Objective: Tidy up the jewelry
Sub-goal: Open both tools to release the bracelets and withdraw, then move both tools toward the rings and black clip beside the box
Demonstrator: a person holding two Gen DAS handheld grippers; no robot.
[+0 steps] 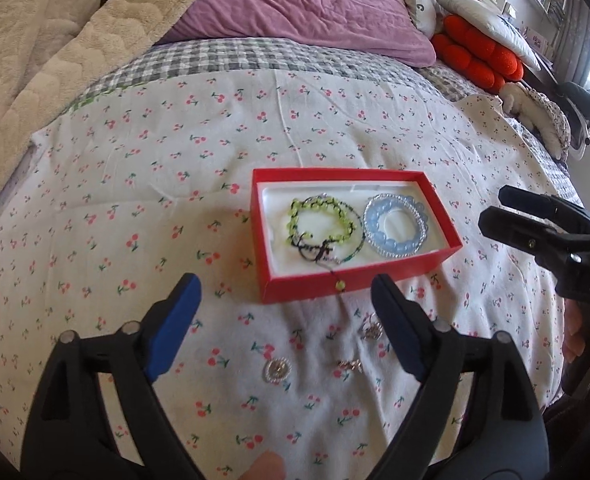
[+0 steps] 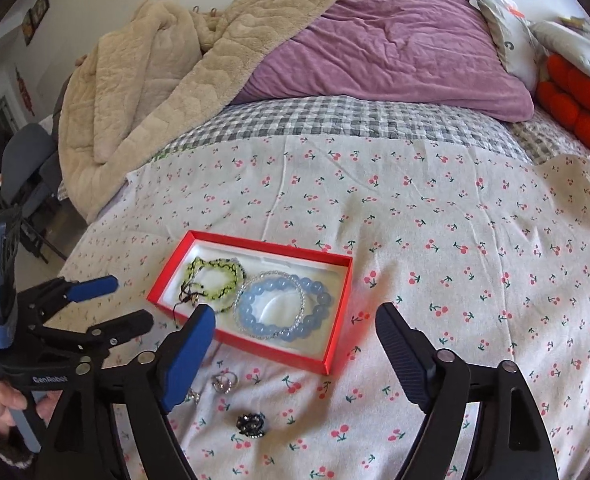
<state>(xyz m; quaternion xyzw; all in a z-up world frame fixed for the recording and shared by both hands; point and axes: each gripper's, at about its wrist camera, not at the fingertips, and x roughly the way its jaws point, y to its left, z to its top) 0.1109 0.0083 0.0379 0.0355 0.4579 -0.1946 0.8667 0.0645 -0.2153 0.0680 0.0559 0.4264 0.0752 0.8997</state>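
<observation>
A red jewelry box point(image 1: 359, 280) point(image 2: 337, 344) with a white lining lies on the cherry-print sheet. In it lie a green bead bracelet point(image 1: 321, 218) point(image 2: 215, 276) with dark cord and a blue bead bracelet point(image 1: 397, 230) point(image 2: 285, 308). Small pieces lie on the sheet in front of the box: a round silver brooch point(image 1: 277, 370), a small ring-like piece point(image 1: 371, 330) point(image 2: 225, 382), another small piece point(image 1: 349, 366), and a dark ornament point(image 2: 251, 424). My left gripper point(image 1: 285, 292) point(image 2: 129, 300) is open and empty above them. My right gripper point(image 2: 295, 322) point(image 1: 491, 210) is open and empty beside the box.
A beige blanket point(image 2: 143, 76), a purple duvet point(image 2: 395, 44), pillows and an orange cushion point(image 1: 477, 58) lie at the far side of the bed. A grey chair point(image 2: 27, 168) stands off the left edge.
</observation>
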